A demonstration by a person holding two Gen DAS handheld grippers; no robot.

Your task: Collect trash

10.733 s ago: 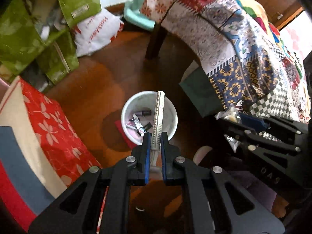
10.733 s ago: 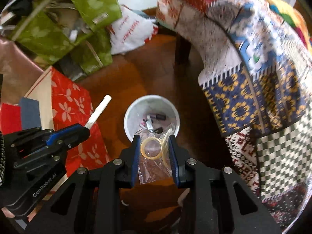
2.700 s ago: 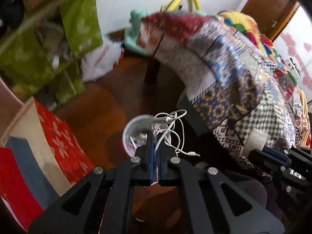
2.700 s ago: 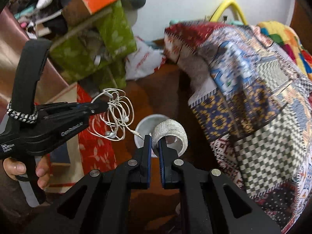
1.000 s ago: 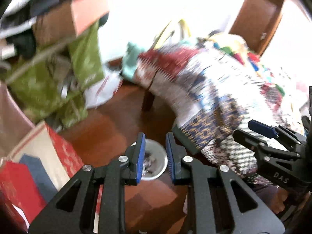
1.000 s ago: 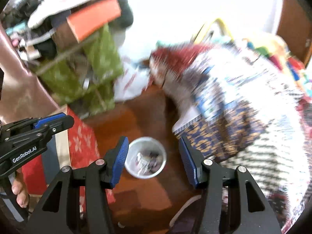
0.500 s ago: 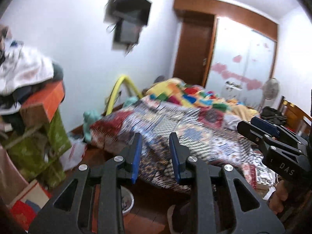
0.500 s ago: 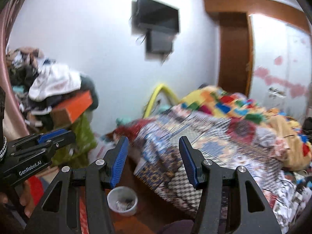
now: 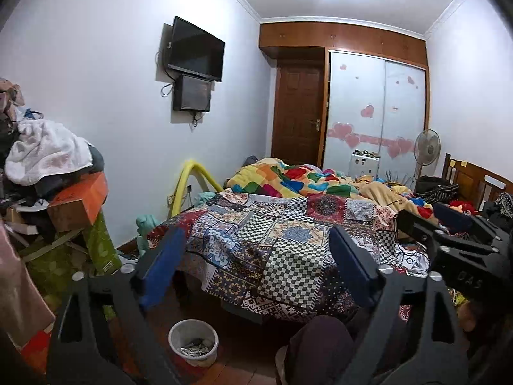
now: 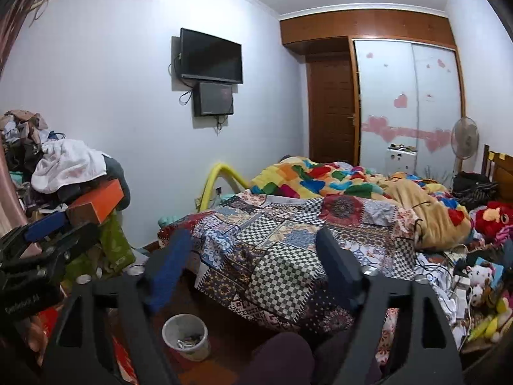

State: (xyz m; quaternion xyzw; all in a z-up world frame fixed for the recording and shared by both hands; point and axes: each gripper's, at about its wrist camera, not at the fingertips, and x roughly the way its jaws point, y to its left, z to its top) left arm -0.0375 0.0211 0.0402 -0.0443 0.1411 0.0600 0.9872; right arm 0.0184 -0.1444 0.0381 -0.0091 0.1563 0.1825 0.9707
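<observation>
A small white waste bin [image 9: 192, 358] [image 10: 186, 352] stands on the wooden floor by the foot of the bed, low in both wrist views, with a white cable and small scraps [image 9: 194, 349] inside. My left gripper [image 9: 253, 240] points across the room well above the bin. Its jaws are opening and hold nothing. My right gripper [image 10: 253, 237] is level with it, jaws also opening and empty. Each gripper shows in the other's view: the right gripper [image 9: 420, 215] at the right edge, the left gripper [image 10: 78, 224] at the left edge.
A bed under a patchwork quilt [image 9: 288, 234] fills the middle. A heap of clothes and boxes [image 9: 54, 173] towers at the left. Toys and cables [image 10: 465, 282] litter the bed's right side. A person's knee [image 9: 317, 346] in dark cloth is at the bottom.
Both grippers have swung up from above the bin to face across the room, and their jaws have spread wide. The cable and roll they held earlier are gone from the jaws.
</observation>
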